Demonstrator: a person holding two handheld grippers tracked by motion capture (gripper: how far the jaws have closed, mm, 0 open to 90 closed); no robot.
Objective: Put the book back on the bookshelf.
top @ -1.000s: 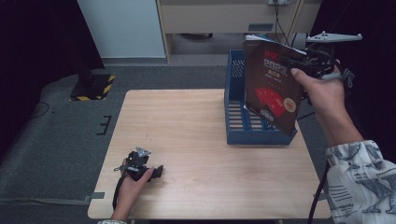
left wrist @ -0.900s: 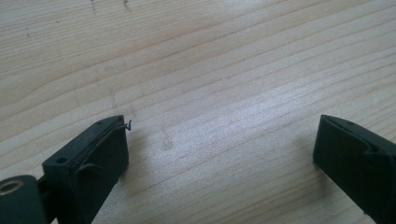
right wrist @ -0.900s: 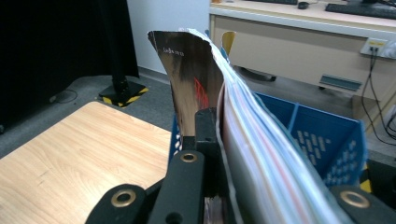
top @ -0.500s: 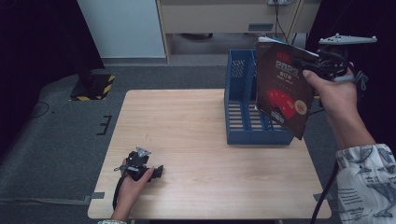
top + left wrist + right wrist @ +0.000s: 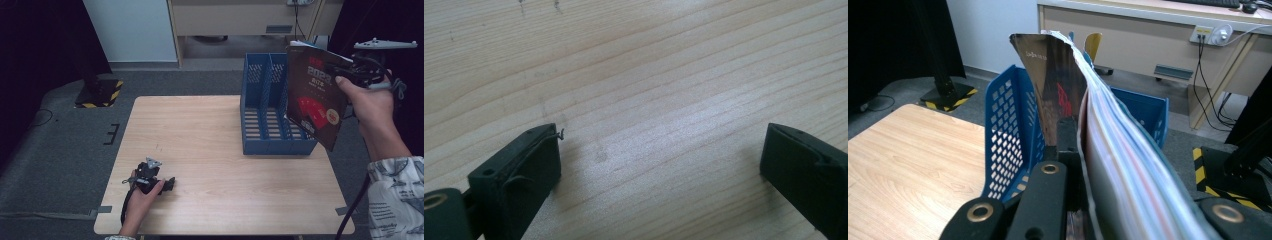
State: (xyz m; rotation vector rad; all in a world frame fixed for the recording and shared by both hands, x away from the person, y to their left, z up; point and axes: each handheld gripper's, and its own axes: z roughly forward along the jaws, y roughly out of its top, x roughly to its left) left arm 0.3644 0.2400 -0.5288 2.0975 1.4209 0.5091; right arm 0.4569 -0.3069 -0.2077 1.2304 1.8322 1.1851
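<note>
Left gripper (image 5: pixel 170 184): we rest it near the front left of the table (image 5: pixel 210 130), jaws spread wide over bare wood, holding nothing.
Right gripper (image 5: pixel 345 70): we hold it raised at the far right, jaws pinching the magazine (image 5: pixel 314 95) near its edge.
Magazine: one, tilted in the air, just right of the blue file rack (image 5: pixel 270 117) and overlapping it from above.
Risk: we judge the floppy pages may sag, catch the rack's wall, or slip from a thin pinch.
Count: two grippers, one magazine, one rack, one table.
</note>
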